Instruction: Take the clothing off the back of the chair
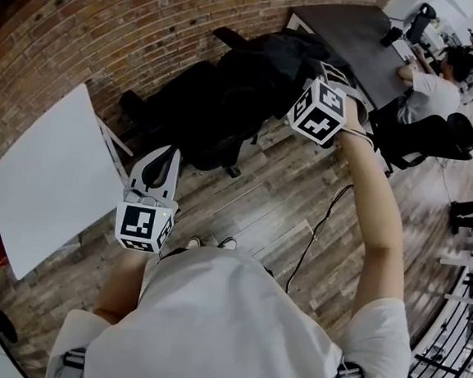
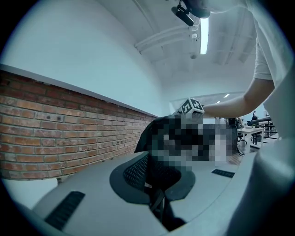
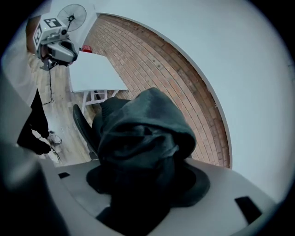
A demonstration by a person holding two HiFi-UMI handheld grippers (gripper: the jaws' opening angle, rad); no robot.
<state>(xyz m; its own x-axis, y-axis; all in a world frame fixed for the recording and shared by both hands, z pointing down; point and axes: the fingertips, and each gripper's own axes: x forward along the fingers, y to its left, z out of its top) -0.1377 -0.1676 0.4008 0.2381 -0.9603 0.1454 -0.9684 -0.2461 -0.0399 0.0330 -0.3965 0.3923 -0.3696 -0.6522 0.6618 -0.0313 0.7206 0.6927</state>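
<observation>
**Grip taken on the clothing, lift still to come**

The right hand-held gripper (image 1: 332, 75) is at the top of the chair (image 1: 198, 107) back, clenched on a bunched fold of the dark clothing (image 3: 147, 133), which is still draped over that back. The left hand-held gripper (image 1: 162, 163) hangs released and empty, well short of the chair on the person's side.

The hold looks to be on a loose fold near the hood, so a quick pull may slide the cloth out of the jaws. The garment could also catch on the chair back and drag the chair round, since nothing steadies it.

The head view shows the whole layout, chair beside the brick wall (image 1: 111, 25), but the marker cube hides the right jaws. Only the right gripper view shows cloth filling the gap between them. The left gripper view alone shows the chair's mesh back and its own jaws apart with nothing between them.
</observation>
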